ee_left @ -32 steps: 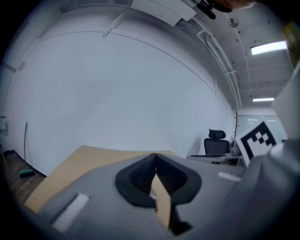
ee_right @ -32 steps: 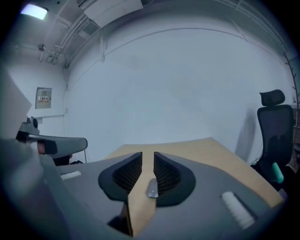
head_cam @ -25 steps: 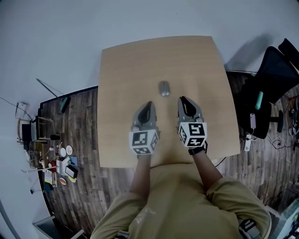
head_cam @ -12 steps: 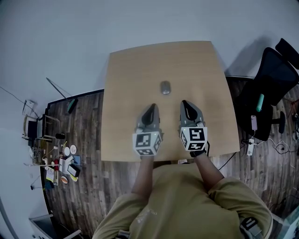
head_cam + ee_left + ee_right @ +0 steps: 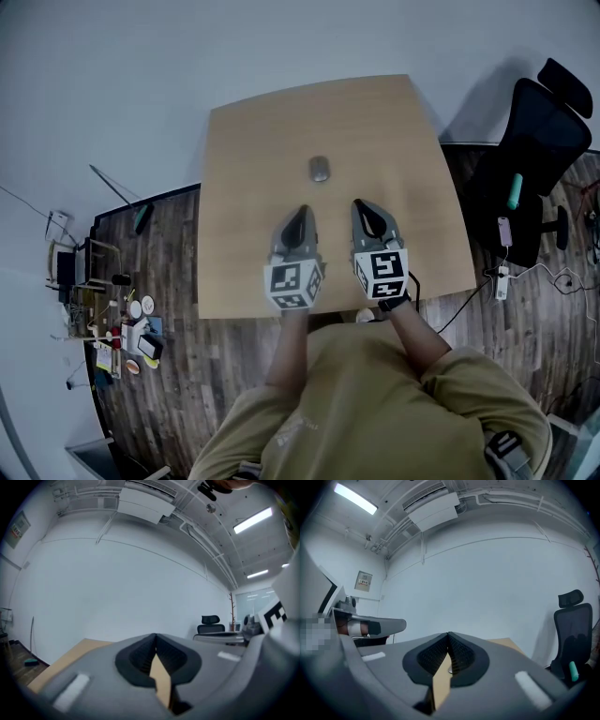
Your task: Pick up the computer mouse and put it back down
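A small grey computer mouse (image 5: 320, 170) lies on the light wooden table (image 5: 244, 141), near its middle. Both grippers hover side by side over the near half of the table and point toward the mouse, short of it and apart from it. The left gripper (image 5: 300, 212) sits left of the mouse's line, the right gripper (image 5: 362, 204) right of it. In the left gripper view the left gripper (image 5: 155, 635) has its tips together with nothing between them. The right gripper (image 5: 448, 633) is shut and empty too.
A black office chair (image 5: 544, 122) stands off the table's right side, also in the right gripper view (image 5: 572, 634). Small items and cables lie on the dark wood floor at the left (image 5: 127, 328). A white wall rises beyond the table's far edge.
Both grippers have drawn back a little toward the person, so the gap to the mouse is wider. The mouse rests where it was on the table.
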Demonstrator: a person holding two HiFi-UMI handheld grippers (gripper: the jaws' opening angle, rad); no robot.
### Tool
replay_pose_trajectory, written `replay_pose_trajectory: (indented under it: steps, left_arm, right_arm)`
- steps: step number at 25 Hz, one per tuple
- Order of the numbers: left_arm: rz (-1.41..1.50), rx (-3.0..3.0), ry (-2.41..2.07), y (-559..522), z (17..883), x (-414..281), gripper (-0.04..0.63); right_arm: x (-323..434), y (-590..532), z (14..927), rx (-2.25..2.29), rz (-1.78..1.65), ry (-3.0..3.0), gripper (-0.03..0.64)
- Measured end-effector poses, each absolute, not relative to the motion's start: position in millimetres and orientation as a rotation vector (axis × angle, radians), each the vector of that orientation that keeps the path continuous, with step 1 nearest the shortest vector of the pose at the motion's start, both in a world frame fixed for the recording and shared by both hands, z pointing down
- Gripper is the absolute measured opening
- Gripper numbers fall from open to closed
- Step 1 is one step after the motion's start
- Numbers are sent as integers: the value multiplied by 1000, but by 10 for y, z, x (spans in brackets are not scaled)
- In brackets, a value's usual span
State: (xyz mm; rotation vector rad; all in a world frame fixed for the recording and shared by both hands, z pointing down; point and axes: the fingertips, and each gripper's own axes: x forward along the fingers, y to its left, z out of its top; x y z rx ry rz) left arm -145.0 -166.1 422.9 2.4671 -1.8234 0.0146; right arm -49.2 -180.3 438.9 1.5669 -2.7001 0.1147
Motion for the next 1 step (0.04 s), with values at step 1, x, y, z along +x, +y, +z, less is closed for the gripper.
replay_pose_trajectory:
  steps: [1]
  left_arm:
    - [13,2470,-1824,-1664,4226,-1426,2]
  right_arm:
    - [-468,-1803,4386,1565,109,-2702,8]
